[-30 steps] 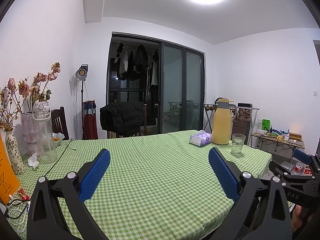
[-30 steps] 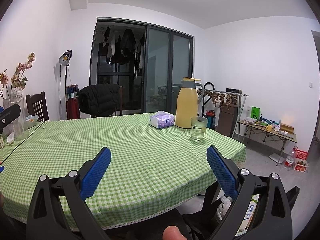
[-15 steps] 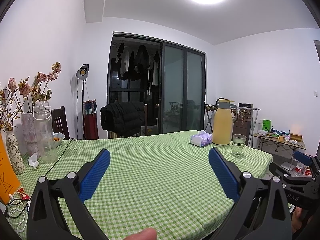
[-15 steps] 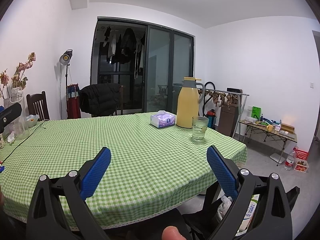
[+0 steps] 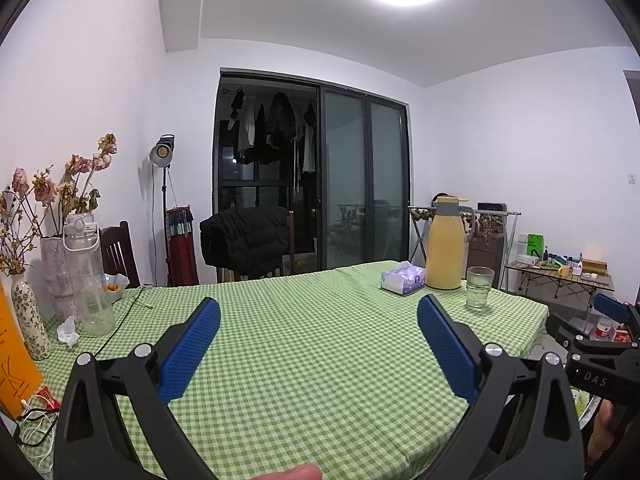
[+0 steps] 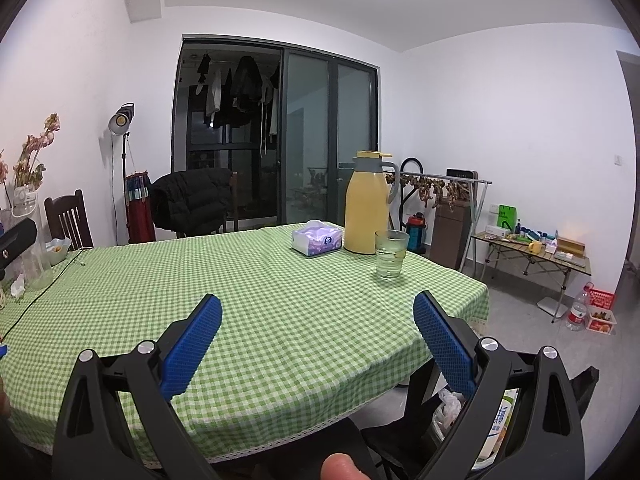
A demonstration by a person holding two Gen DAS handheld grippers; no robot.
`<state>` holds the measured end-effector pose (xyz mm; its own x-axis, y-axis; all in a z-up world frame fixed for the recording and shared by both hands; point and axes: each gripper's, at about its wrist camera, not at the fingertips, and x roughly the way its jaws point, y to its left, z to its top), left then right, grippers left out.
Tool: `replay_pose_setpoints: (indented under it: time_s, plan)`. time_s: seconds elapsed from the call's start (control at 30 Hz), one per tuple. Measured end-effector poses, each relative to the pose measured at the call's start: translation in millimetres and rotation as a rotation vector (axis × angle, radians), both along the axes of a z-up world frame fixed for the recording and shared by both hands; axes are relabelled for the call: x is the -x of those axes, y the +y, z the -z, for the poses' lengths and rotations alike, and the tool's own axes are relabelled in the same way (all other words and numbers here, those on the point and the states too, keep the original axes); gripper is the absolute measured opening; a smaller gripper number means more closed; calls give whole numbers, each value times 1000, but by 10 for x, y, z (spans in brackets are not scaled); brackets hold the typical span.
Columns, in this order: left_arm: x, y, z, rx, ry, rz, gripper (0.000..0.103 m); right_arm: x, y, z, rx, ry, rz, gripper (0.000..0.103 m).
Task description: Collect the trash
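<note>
A crumpled white tissue [image 5: 67, 331] is the one piece of trash in plain sight: small, wadded, lying on the green checked cloth [image 5: 312, 344] at the table's left edge, just in front of the clear bottle [image 5: 87, 276] and beside the flowered vase [image 5: 29, 322]. From the right wrist it shows only as a pale scrap [image 6: 17, 283] at the far left. The left gripper [image 5: 318, 346] hangs above the near edge of the table with its blue pads spread wide and nothing between them; the right gripper [image 6: 318, 344] is the same, splayed and empty, with the glass [image 6: 391, 254], the yellow jug [image 6: 367, 204] and the tissue box [image 6: 317, 242] well beyond it. Compared with a second ago, both views have hardly shifted and the tissue lies where it did; a fingertip [image 5: 294, 473] now shows at the bottom of the left view.
</note>
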<state>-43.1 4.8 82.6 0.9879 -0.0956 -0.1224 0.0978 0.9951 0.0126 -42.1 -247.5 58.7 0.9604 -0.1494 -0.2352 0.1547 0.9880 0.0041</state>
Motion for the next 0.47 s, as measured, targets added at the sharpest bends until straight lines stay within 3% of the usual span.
replay_pose_setpoints:
  time_s: [0.37,0.47]
  plan:
    - [-314,-11,86,27,76,11,96,-163,-180,41,-33,26,17,93]
    - [-476,55,11,2,58,-30,96,-295,-219,-33,15,12,27,95]
